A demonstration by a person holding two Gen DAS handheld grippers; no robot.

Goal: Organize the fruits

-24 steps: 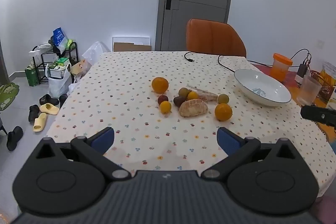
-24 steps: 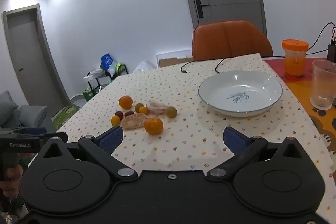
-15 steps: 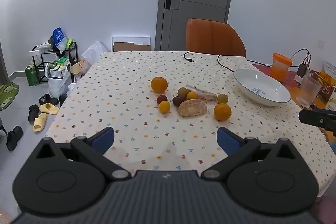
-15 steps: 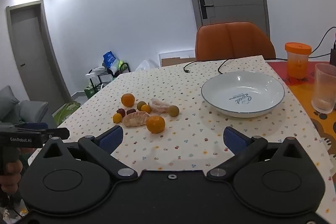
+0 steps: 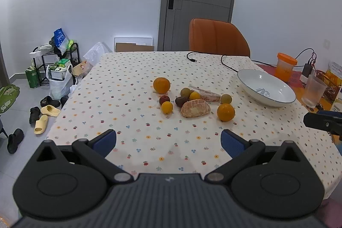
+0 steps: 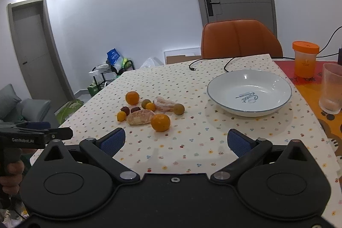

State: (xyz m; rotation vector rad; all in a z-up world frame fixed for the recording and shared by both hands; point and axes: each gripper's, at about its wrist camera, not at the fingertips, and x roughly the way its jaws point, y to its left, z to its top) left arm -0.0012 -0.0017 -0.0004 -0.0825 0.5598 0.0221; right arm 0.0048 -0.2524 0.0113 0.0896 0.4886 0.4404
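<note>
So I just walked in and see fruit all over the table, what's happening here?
A person is holding a gripper in each hand, about to sort the fruit. Both the left gripper and the right gripper are open and hold nothing, hovering over the near edge of the table. The oranges, small fruits and peeled pieces sit in a loose cluster on the cloth. The white bowl beside them is empty.

A home dining room — tablecloth-covered table (image 5: 132, 87), slippers (image 5: 46, 115), sofa (image 6: 12, 104).
</note>
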